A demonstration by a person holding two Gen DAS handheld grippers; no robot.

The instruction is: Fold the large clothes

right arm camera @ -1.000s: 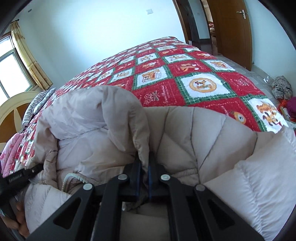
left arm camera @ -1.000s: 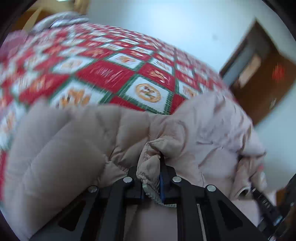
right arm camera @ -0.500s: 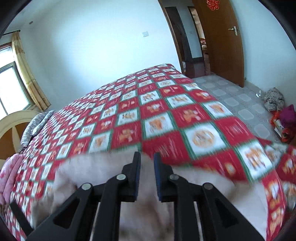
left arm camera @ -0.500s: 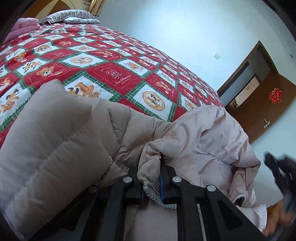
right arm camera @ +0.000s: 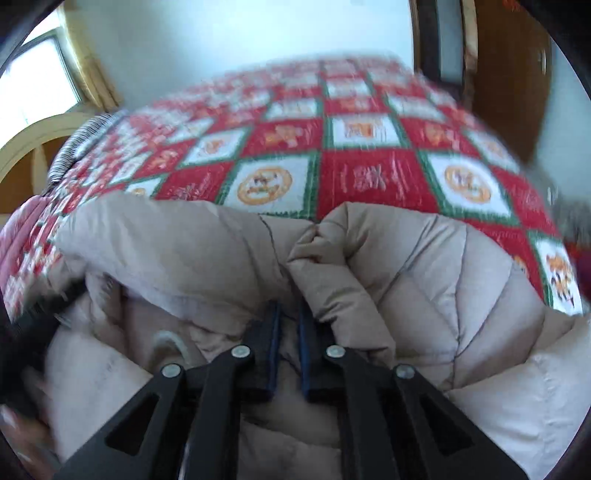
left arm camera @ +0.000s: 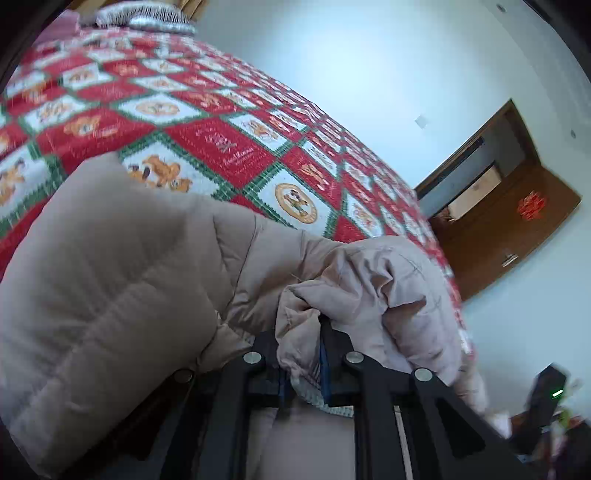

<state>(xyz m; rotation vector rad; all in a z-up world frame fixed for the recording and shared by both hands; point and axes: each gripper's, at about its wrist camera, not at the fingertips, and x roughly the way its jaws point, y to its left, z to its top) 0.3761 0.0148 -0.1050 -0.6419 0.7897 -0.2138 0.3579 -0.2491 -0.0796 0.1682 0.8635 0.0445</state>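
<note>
A bed (left arm camera: 229, 147) covered by a red, white and green patchwork quilt (right arm camera: 369, 173) fills the upper and middle part of both views. A beige padded coat (left arm camera: 110, 295) is spread across the lower half of each frame, lying on the near part of the quilt in bulky quilted folds. In the right wrist view the coat (right arm camera: 461, 295) is seen bunched into two rounded lobes that meet at the centre of the frame.

A brown wooden door (left arm camera: 517, 221) is seen at the right of the left wrist view, and a window with yellow curtains (right arm camera: 85, 66) at the upper left of the right wrist view. A striped pillow (left arm camera: 147, 18) lies at the top left of the left wrist view.

The left tool (left arm camera: 301, 365) is shown at lower centre, pinching a fold of the coat's edge, with a ribbed trim hanging below the pads. The right tool (right arm camera: 288, 347) is shown at lower centre of its blurred view; its jaws have just been closing and are nearly pressed together, with coat fabric lying in the narrow gap between them. Whether that fabric is truly clamped cannot be told.
</note>
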